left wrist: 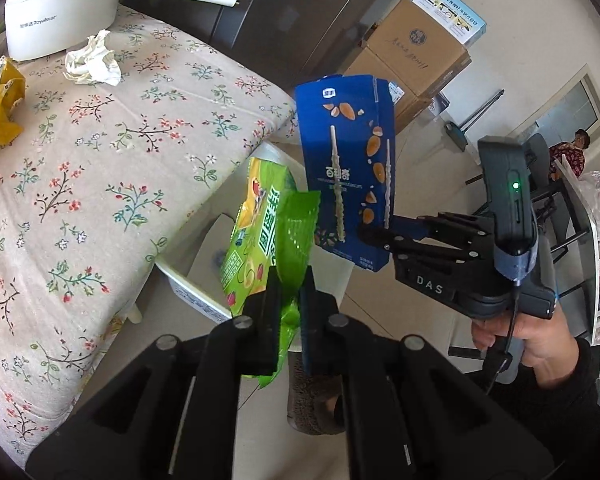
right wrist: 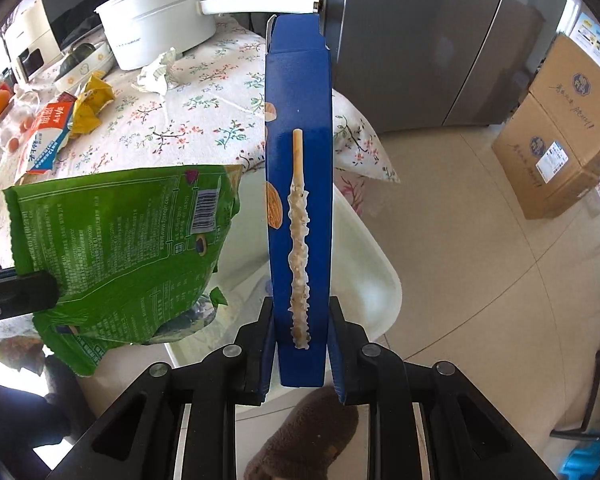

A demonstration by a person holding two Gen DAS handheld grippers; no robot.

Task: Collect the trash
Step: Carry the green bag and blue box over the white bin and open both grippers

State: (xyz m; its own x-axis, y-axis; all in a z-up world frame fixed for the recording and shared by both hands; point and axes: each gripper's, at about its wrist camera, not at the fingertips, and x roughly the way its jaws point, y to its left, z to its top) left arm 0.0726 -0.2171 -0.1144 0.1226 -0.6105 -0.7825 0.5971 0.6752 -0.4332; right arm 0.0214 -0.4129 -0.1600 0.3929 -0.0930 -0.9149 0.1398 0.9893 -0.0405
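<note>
Two pieces of trash hang in the air beside a floral-clothed table (left wrist: 100,152), each clamped in a handheld tool. The left gripper (left wrist: 290,312) pinches the crumpled end of a green snack bag (left wrist: 260,240), its fingers closed on the foil, while the right gripper (right wrist: 300,344) grips a blue biscuit box (right wrist: 300,200) by its lower end, fingers pressed against both broad faces. The box stands upright, its long axis running straight away from the right tool; the bag droops sideways from the left tool, just left of the box and near it, though whether they touch cannot be told. Below and beyond both items sits a white bin (right wrist: 376,280) on the floor at the table's edge, so the drop looks to lie downward and slightly forward for either hand. More litter waits on the table: a crumpled tissue (left wrist: 94,60), a yellow wrapper (left wrist: 4,108) and a milk carton (right wrist: 46,136).
</note>
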